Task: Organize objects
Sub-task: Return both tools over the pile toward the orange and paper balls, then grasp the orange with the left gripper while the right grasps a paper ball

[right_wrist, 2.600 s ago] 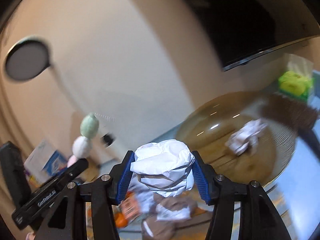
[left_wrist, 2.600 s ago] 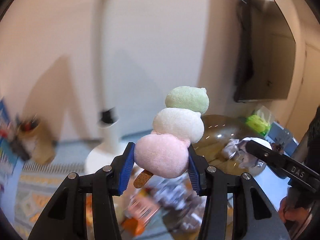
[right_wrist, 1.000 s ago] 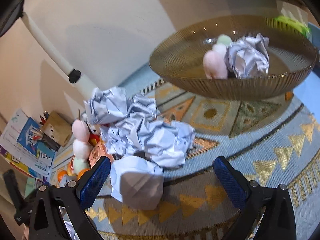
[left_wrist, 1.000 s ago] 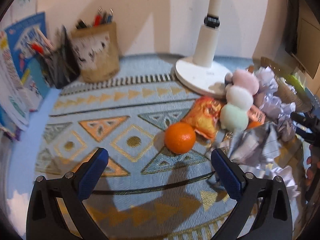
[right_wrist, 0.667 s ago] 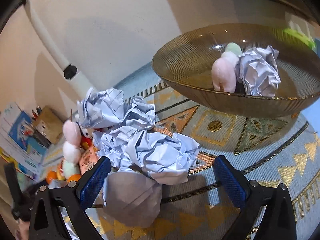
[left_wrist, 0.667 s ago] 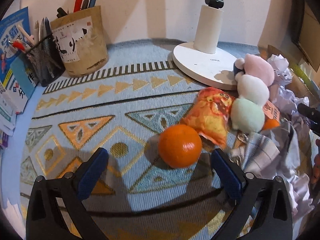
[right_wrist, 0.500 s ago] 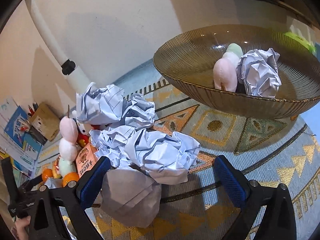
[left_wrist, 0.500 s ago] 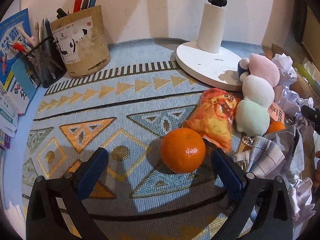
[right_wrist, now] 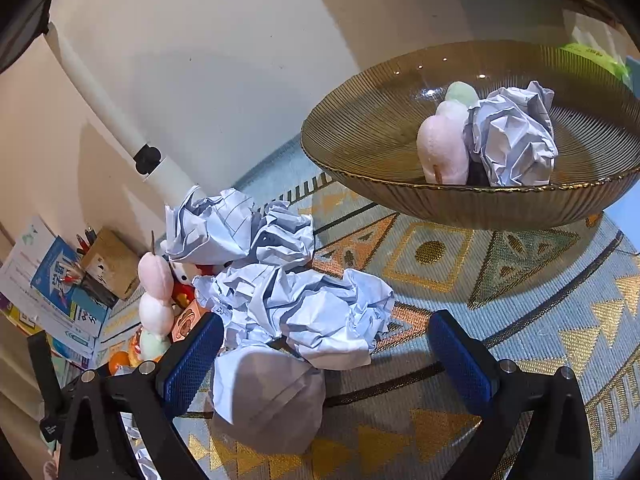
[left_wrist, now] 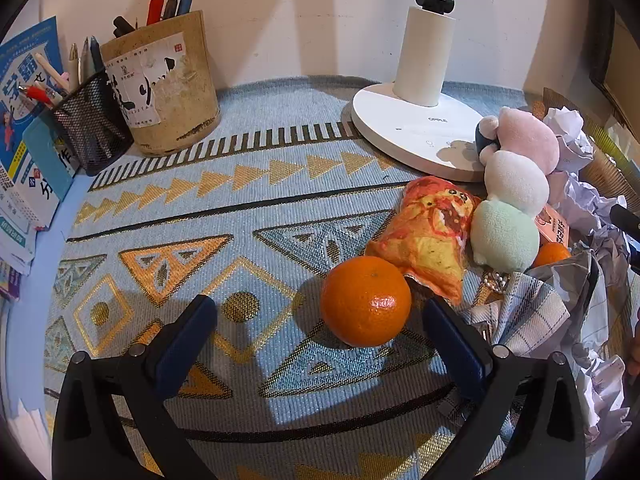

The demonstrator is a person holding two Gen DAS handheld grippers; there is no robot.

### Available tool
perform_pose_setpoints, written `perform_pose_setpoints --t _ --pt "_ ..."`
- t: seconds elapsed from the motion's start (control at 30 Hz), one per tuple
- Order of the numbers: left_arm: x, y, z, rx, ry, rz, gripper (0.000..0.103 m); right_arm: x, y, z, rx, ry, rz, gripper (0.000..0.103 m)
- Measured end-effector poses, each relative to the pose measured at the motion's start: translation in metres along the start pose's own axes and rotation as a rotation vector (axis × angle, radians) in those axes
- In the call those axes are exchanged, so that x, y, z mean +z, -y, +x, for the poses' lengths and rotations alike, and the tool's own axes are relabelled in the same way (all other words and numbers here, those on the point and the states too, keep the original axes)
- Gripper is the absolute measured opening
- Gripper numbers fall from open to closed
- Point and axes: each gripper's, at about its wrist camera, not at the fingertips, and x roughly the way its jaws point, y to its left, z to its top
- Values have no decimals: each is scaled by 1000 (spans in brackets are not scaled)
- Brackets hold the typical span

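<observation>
Left gripper (left_wrist: 320, 320) hovering spread wide and empty, framing the orange (left_wrist: 366, 301) lying on the patterned mat (left_wrist: 168, 216), nearer the right pad. Right gripper (right_wrist: 326, 344) likewise gaping, lowering over the crumpled paper (right_wrist: 316, 312) beside the grey paper ball (right_wrist: 272, 408). Likely picking next items for the glass bowl (right_wrist: 360, 132), already holding a plush skewer (right_wrist: 444, 148) and paper wad (right_wrist: 516, 136). Needing centring, then closing. Crowding close: snack packet (left_wrist: 428, 236) touching the orange, another plush skewer (left_wrist: 512, 192), lamp base (left_wrist: 400, 136), pen holder (left_wrist: 160, 88) well apart.
</observation>
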Motion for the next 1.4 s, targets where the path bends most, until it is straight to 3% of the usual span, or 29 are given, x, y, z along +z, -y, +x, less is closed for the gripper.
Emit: perform_pose_setpoints --t 0.23,0.27,0.33,0.37,0.4,0.47,0.87,1.07,1.4 --pt "0 0 0 1 1 0 103 -1 6 -4 10 6 12 102" --pt "0 0 0 1 1 0 103 -1 6 -5 3 9 14 98" --pt "3 -1 3 -1 5 -1 100 -3 8 -9 -22 22 27 74" --pt "3 -2 1 3 17 -4 74 -3 10 -9 -4 21 42 49" --pt "5 -2 -1 -8 51 -6 30 -4 16 -9 63 17 72 49" --pt "4 -2 -10 -28 96 -3 33 -4 23 -10 76 23 106 48" --pt "2 -36 -10 -41 101 -191 33 -7 25 -37 224 131 97 48" --pt "4 -33 -10 -45 123 -175 33 -8 23 -45 268 165 94 48" --pt "2 -25 -26 -78 225 -131 33 -8 0 -56 244 197 -9 48"
